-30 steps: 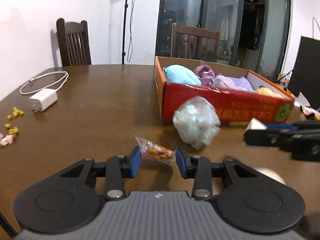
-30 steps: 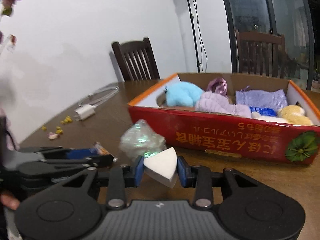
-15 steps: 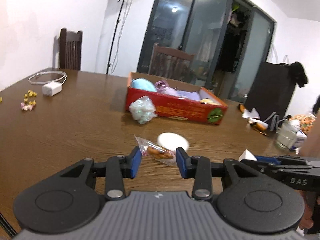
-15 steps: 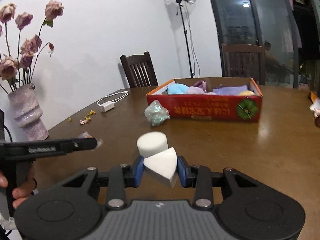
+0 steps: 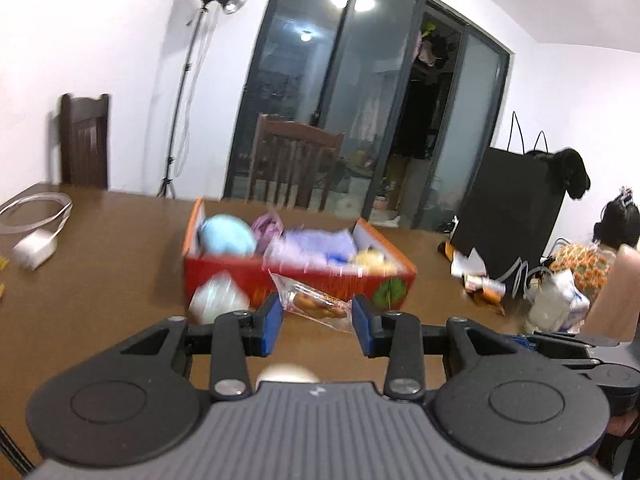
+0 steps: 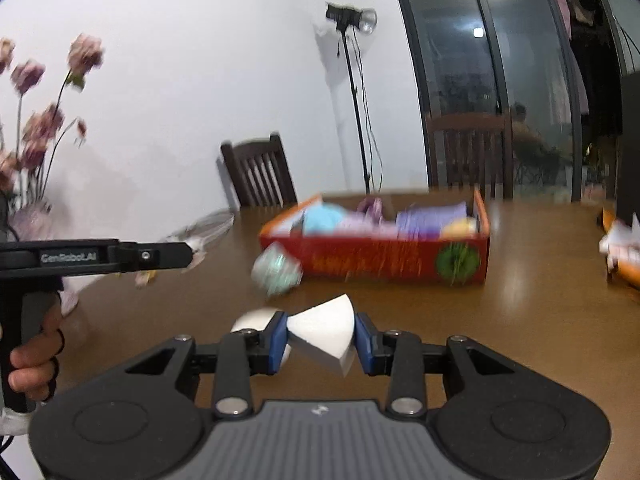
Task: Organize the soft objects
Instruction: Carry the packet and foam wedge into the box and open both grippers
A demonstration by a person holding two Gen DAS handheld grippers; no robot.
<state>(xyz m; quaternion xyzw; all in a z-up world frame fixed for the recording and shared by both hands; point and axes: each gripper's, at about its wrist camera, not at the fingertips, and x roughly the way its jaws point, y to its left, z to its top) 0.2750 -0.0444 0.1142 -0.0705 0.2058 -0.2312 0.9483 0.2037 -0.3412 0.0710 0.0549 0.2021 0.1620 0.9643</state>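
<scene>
The left gripper (image 5: pixel 316 322) clamps a clear snack packet (image 5: pixel 314 302); the right gripper (image 6: pixel 320 340) pinches a white wedge sponge (image 6: pixel 326 330). Both are held above the brown table (image 6: pixel 520 312), near the red cardboard box (image 6: pixel 380 258) of plush toys.

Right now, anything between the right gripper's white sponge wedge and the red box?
Partly. The right gripper holds the white sponge wedge above the table; a crinkly wrapped bundle sits against the front left of the red box. The box's open top looks unobstructed from above.
</scene>
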